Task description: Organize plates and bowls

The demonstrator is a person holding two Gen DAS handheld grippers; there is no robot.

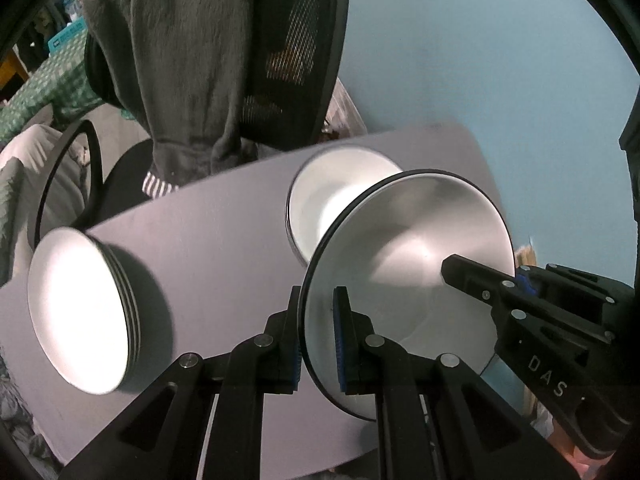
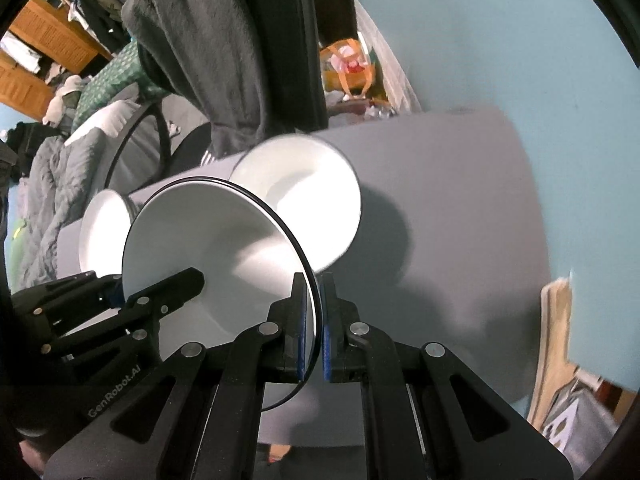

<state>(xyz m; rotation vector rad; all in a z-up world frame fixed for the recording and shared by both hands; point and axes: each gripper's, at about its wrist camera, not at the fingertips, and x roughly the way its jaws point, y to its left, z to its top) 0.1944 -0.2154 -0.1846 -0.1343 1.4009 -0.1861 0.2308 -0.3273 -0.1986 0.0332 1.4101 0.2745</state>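
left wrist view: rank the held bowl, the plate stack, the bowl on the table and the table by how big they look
1. table
2. held bowl, though it sits nearest the camera, which inflates it
3. plate stack
4. bowl on the table, partly hidden behind the held one, so its rank against the stack is unsure
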